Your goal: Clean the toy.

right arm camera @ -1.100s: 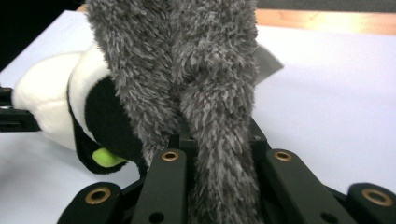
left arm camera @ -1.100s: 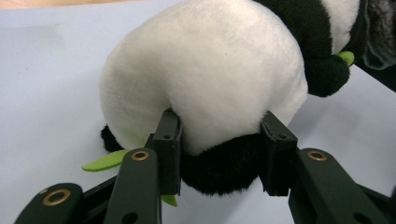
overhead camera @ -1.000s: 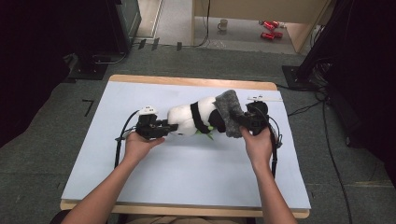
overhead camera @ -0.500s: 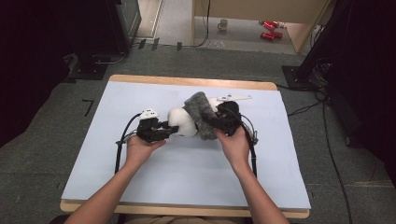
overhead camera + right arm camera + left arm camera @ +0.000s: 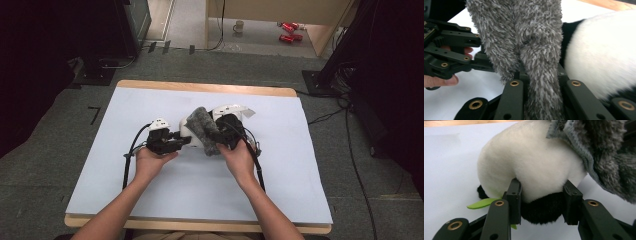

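Inspector: Jaws first, high view. Left gripper (image 5: 176, 142) is clamped on the near end of the plush panda (image 5: 189, 131); right gripper (image 5: 220, 137) is pinched tight on the grey fuzzy cloth (image 5: 206, 131) draped over it. Both sit mid-table (image 5: 150, 200) on the pale sheet, with broad bare surface all round and every edge well apart.

Clerk: And the left gripper view?

Inspector: Jaws part-way closed, pads pressing into white and black fur (image 5: 541, 195) from both sides. A green felt leaf (image 5: 482, 203) sticks out beside one jaw. The cloth (image 5: 604, 165) overhangs from the upper right, cut off by the frame.

Clerk: Right gripper view?

Inspector: Cloth (image 5: 534, 50) rises from between nearly shut jaws, hiding the pads. Panda (image 5: 599, 57) lies just beside it. Left gripper (image 5: 451, 50) and fingertips (image 5: 439, 81) show farther off. The panda's face cannot be made out.
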A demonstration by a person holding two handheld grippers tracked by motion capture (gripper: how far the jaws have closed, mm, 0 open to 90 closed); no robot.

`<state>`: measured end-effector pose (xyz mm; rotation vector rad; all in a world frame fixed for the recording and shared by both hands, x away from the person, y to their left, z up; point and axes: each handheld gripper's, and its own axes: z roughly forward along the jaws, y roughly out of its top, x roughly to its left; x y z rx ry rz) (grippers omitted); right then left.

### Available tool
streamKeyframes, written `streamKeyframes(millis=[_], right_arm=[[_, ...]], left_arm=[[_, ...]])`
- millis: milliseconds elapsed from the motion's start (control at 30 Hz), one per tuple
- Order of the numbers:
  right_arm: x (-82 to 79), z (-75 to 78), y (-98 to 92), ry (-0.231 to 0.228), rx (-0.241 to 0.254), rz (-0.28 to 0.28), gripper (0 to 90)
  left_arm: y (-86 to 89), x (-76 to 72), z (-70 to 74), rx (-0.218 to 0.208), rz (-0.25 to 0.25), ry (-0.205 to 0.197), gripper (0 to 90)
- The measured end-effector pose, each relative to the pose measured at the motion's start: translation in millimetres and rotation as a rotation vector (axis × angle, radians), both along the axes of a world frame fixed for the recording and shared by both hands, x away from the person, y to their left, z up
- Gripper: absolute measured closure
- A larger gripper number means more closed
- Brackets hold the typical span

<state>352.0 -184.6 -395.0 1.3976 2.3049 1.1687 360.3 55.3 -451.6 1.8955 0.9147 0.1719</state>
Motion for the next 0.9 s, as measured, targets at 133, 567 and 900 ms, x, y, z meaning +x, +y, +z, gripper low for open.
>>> streamKeyframes(millis=[133, 567, 900], right_arm=[[-1.6, 2.6, -11.0, 0.000, -0.011, -0.007, 77.7], [-7.4, 11.0, -67.5, -0.016, 0.027, -0.116, 77.6], [-7.1, -2.8, -95.1, 0.008, 0.053, -0.192, 77.5]], left_arm=[[0.1, 3.0, 1.3, -0.004, -0.006, 0.015, 59.4], [3.3, 15.1, 3.8, -0.030, -0.020, 0.050, 59.6], [1.2, 19.3, 5.0, -0.039, -0.027, 0.056, 59.6]])
